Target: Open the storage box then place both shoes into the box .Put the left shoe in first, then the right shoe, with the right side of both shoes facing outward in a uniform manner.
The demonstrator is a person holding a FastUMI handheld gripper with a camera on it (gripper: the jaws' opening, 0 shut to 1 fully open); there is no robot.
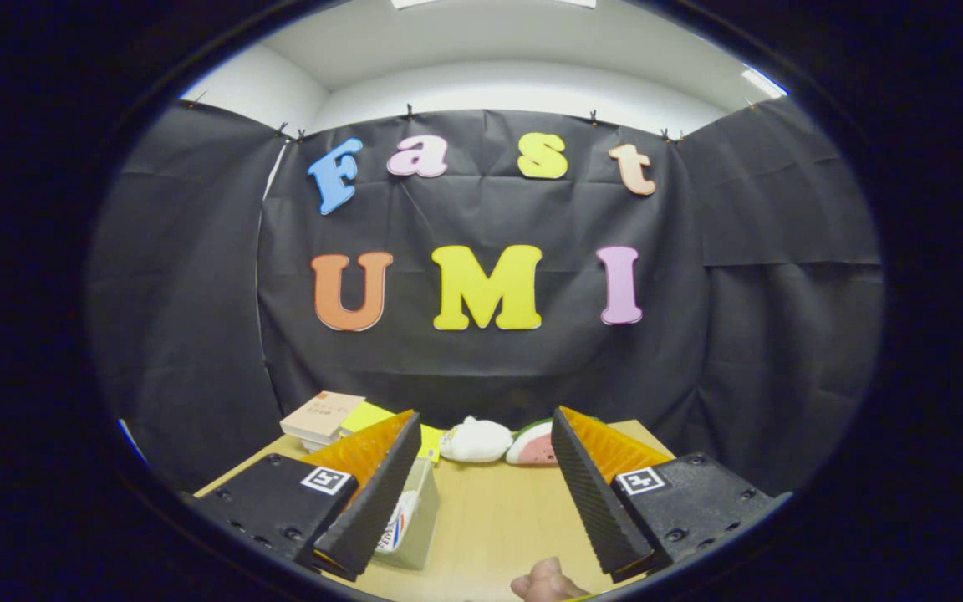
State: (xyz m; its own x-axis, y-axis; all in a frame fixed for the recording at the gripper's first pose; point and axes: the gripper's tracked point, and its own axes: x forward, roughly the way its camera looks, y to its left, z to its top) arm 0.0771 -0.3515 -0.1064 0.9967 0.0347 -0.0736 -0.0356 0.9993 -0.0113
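My gripper (481,418) is open, its two fingers spread wide above a wooden table (498,518) with nothing between them. A pale translucent storage box (419,522) stands on the table close against the inner side of the left finger (373,493), which hides most of it. Something white with red and blue stripes (394,522) shows at the box's wall; I cannot tell whether it is a shoe. A person's fingertip (544,583) pokes in near the base of the right finger (594,493).
At the table's far edge lie a stack of books (323,416) and yellow sheets (367,415) beyond the left finger. A white plush toy (475,441) and a watermelon-slice toy (534,446) sit beyond the gap. Black cloth walls close in on three sides.
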